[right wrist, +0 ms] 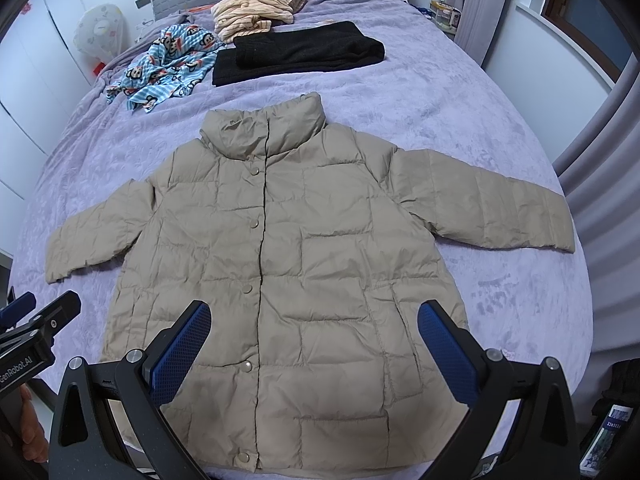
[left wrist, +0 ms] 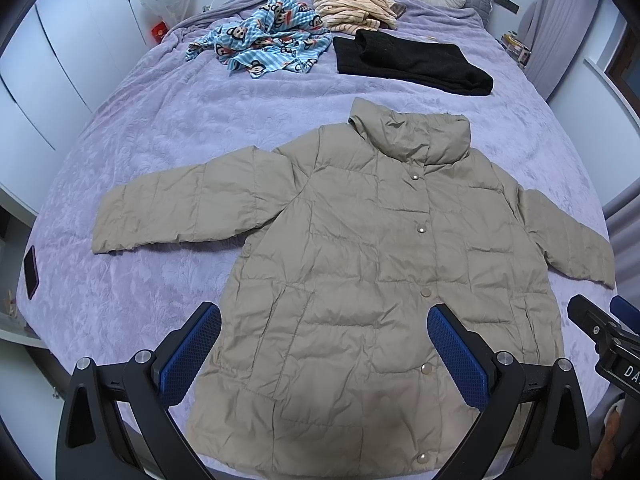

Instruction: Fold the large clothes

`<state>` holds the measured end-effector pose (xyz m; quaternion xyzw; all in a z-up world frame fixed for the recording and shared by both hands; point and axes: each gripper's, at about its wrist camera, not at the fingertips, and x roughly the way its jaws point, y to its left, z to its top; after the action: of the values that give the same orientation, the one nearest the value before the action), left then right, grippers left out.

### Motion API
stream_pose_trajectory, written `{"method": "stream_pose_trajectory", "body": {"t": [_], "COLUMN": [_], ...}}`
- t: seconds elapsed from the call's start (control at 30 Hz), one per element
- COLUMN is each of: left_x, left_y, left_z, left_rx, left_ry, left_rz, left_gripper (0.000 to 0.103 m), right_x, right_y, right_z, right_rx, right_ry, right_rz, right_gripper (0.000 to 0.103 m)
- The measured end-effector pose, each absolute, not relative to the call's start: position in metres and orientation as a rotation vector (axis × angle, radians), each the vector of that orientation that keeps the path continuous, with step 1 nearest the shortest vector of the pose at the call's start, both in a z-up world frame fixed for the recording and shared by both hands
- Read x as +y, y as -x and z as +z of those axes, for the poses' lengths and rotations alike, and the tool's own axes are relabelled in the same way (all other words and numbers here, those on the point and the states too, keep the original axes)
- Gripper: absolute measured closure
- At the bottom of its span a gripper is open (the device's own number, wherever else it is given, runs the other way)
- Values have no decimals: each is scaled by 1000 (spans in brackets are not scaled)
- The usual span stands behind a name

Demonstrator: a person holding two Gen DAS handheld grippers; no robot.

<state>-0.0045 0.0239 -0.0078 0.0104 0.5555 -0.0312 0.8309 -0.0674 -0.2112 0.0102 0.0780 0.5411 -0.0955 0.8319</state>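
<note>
A bed (left wrist: 168, 128) under a lilac spread fills the room. The jacket (left wrist: 360, 280) lies flat near its foot edge, front up, snapped shut, both sleeves spread. The left gripper (left wrist: 324, 344) and right gripper (right wrist: 314, 340) hover above its hem, jaws wide apart, holding nothing. Risks, as I judge: slick padded cloth may slip from a shallow pinch, and puffy filling could spring a fold open. Beyond lie a black garment (left wrist: 408, 62) and a phone (left wrist: 31, 272). Readable: "enRobot.AI" on the left gripper's body in the right view.

You can read "GenRobot.AI", first letter cut off, on the left gripper (right wrist: 28, 344) | "DA", cut off, on the right gripper (left wrist: 612, 344)
</note>
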Motion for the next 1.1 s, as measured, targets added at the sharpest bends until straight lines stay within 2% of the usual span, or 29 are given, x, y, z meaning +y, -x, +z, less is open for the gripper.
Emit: {"method": "stream_pose_trajectory", "body": {"t": [0.37, 0.6, 0.8, 1.1], "left_x": [27, 58, 109, 212], "left_y": [5, -5, -25, -68], "left_z": [-15, -34, -73, -156], "left_rx": [1205, 1255, 1279, 1233], "left_ry": [6, 87, 198, 505], "left_rz": [-97, -112, -71, -37], "left_gripper": [0, 0, 0, 0], "right_x": [-207, -206, -185, -126], "right_y": [66, 55, 39, 11], "right_z": [4, -10, -26, -89], "right_rx": [1166, 1192, 1170, 1325], "right_ry": [-181, -233, -305, -267], "right_rz": [-215, -174, -72, 22], "right_gripper": [0, 0, 0, 0]}}
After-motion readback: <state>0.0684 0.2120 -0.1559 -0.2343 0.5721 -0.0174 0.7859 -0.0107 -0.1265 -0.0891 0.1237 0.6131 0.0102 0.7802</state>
